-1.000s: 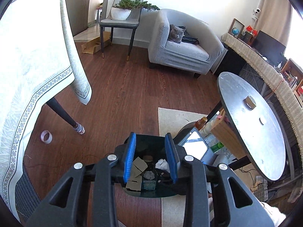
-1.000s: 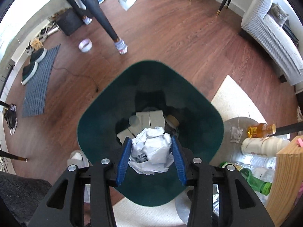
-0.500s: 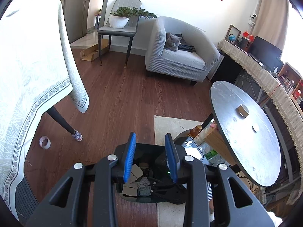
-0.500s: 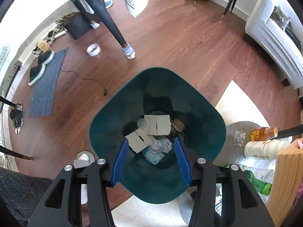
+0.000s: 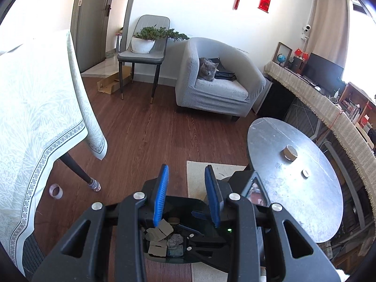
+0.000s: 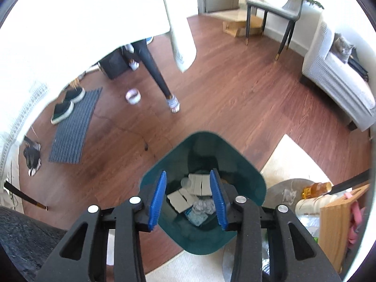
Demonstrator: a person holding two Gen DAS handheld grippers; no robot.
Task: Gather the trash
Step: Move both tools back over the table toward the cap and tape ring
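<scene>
A dark green trash bin point(image 6: 204, 148) stands on the wood floor at the rug's edge. Inside lie cardboard pieces point(image 6: 198, 183), a crumpled paper ball point(image 6: 203, 205) and a blue-white wrapper point(image 6: 196, 216). My right gripper point(image 6: 188, 199) is open and empty, held above the bin's near side. My left gripper point(image 5: 185, 195) is open and empty, higher up; below it I see the bin point(image 5: 174, 199), the trash point(image 5: 164, 237) in it and the right gripper's body. A roll of tape point(image 6: 133, 96) lies on the floor near the table leg.
A table with a white cloth point(image 5: 35, 117) fills the left. A round grey table point(image 5: 298, 178) stands right, with bottles point(image 6: 315, 188) and a wooden box point(image 6: 340, 223) under it. An armchair point(image 5: 218, 89) with a cat point(image 5: 208, 69), a chair point(image 5: 143, 54), a mat point(image 6: 72, 127) and shoes point(image 6: 67, 105).
My right gripper opened and the crumpled paper ball dropped into the bin. Both grippers then rose and tilted up, showing more of the room.
</scene>
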